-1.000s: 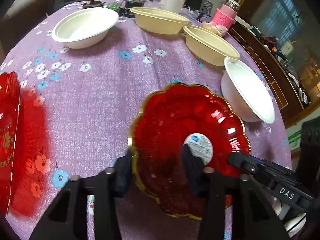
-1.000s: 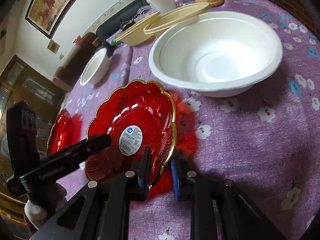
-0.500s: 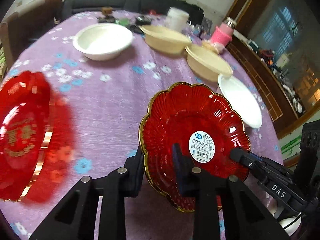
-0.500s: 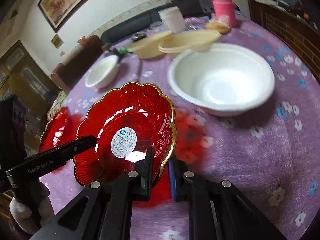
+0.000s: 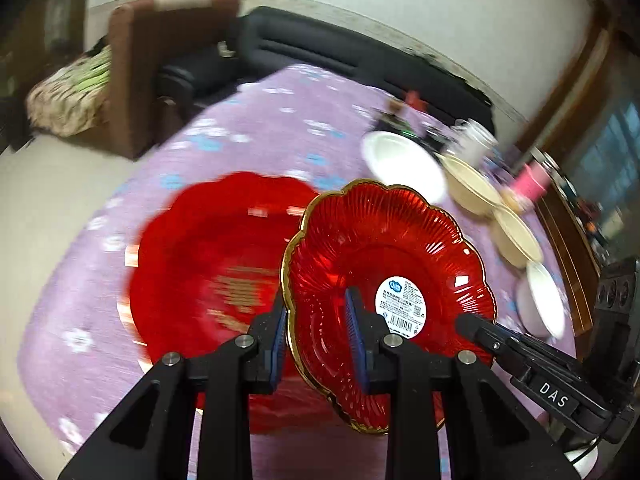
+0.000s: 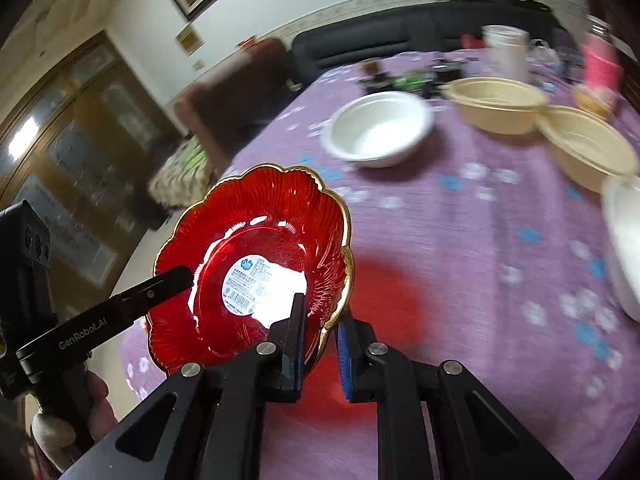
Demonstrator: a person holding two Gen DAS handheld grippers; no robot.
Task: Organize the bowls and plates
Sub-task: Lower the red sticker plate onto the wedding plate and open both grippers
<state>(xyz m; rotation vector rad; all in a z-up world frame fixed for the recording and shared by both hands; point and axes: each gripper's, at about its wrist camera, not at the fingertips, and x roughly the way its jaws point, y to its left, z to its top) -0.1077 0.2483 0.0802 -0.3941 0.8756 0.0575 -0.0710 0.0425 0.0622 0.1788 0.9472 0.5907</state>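
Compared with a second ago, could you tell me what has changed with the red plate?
Both tongs, left and right, carried the labelled red plate across the table and now hold it partly over the second red plate. Their grip on opposite rims is unchanged; the white bowl and beige bowls stayed put.

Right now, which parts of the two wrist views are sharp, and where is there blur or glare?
Left wrist view: the held red plate is sharp; the second red plate and tablecloth are motion-smeared. Right wrist view: white glare patch beside the plate's label; the white bowl and beige bowls are blurred.
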